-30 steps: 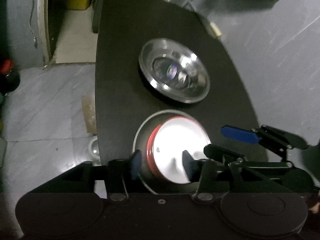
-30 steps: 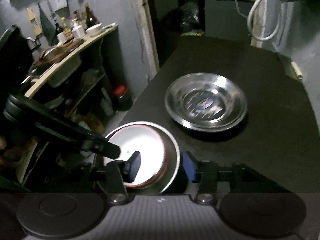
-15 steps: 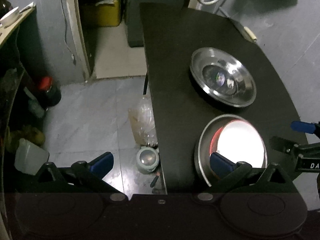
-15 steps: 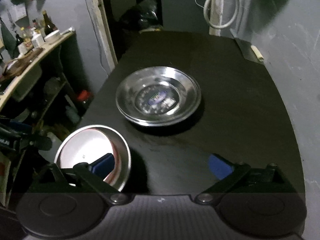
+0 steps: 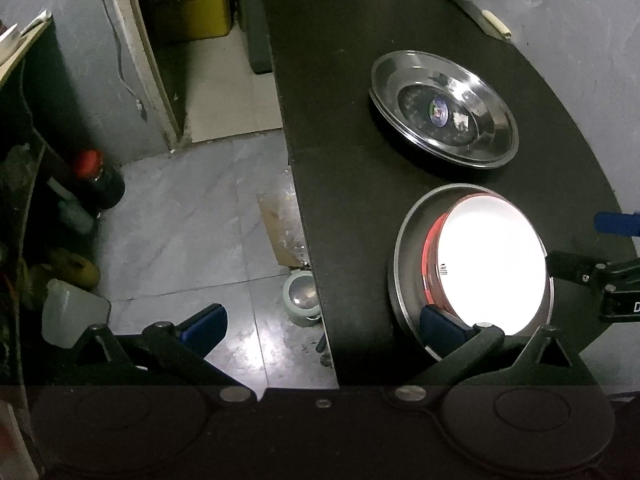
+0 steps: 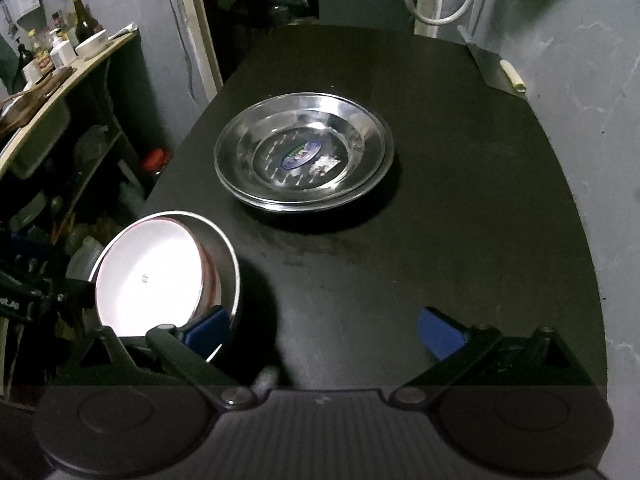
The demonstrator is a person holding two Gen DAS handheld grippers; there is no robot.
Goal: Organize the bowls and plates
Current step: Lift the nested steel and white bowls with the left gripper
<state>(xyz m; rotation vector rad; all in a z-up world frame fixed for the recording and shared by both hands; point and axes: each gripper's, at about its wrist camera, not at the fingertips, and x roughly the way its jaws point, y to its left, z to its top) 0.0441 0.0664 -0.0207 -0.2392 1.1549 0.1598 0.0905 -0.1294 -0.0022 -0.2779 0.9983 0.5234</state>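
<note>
A: Bowls? 
B: Red-rimmed white bowl [image 5: 492,260] nested in steel bowl [image 5: 408,256], near left edge of black table [image 6: 460,200]. Stacked steel plates [image 6: 304,160] farther back, apart.

A: Grippers? 
B: Left gripper [image 5: 320,326] fingers wide apart, empty. Right gripper [image 6: 324,330] likewise, over table.

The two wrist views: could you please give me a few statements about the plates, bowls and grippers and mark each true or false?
1. The red-rimmed white bowl sits inside the steel bowl. True.
2. The left gripper is shut on the steel bowl. False: its jaws are wide open, holding nothing.
3. The steel plates are a stack of at least two. True.
4. The right gripper holds a plate. False: it is open and empty.
5. The steel plates touch the steel bowl. False: bare black table separates them.
</note>
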